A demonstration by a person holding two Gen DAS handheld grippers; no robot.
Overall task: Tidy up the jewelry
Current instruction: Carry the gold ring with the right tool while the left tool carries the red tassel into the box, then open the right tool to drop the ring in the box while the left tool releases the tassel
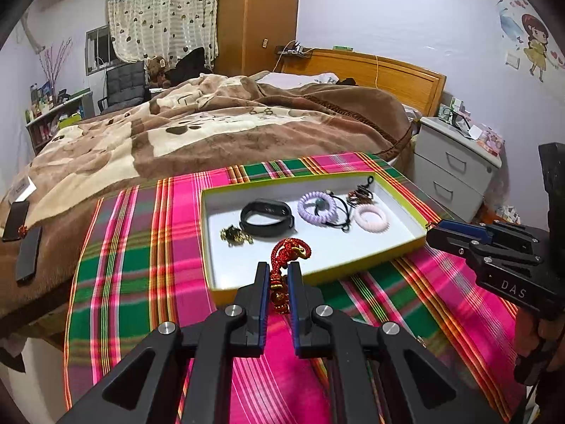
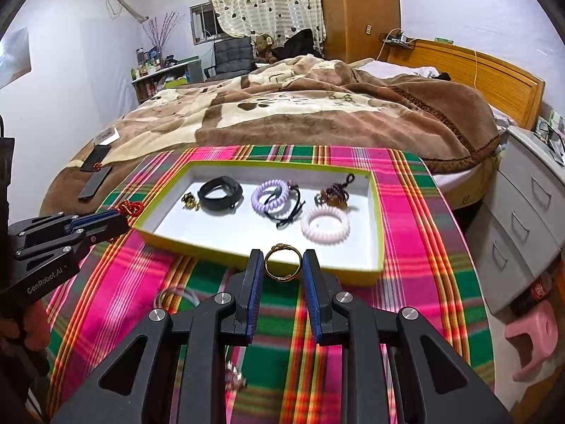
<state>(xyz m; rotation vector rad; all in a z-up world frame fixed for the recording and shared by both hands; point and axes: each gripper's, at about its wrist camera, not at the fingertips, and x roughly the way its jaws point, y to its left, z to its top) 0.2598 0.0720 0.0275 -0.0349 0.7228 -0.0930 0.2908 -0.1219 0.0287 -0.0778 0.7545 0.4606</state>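
- A shallow rectangular tray (image 2: 378, 212) with a yellow-green rim and white floor is lying on the surface, which is wearing a woven plaid cloth (image 2: 406, 183) in pink, green and orange stripes.
- Inside the tray, from left to right, are sitting a small gold trinket (image 2: 190, 202), a black rubbery wristband (image 2: 220, 190), a lilac coiled hair tie (image 2: 270, 196) with a black elastic cord (image 2: 287, 217) looped through it, a dark brown beaded piece (image 2: 332, 194), and a pale pink coiled hair tie (image 2: 325, 225) nearest the front right.
- The left claw (image 1: 279, 274) is pinching a red knotted cord charm (image 1: 287, 252) with gold bits; its fingers are narrow around it, and the charm is hanging at the tray's near-left edge.
- The right claw (image 2: 282, 265) is gripping a thin gold ring (image 2: 283, 262) between its blue ribbed pads, fingers set as wide as the ring, right over the tray's front wall.
- A clear thin hoop (image 2: 176, 295) is lying on the cloth just left of the right claw; a small blurred item nearer the camera is not readable.
- Behind the surface, a bed under a plush brown and cream blanket (image 2: 300, 106) is filling the room, with two flat black slabs (image 1: 21, 233) resting on its edge.
- A grey drawer unit (image 2: 522, 205) is standing to the right.
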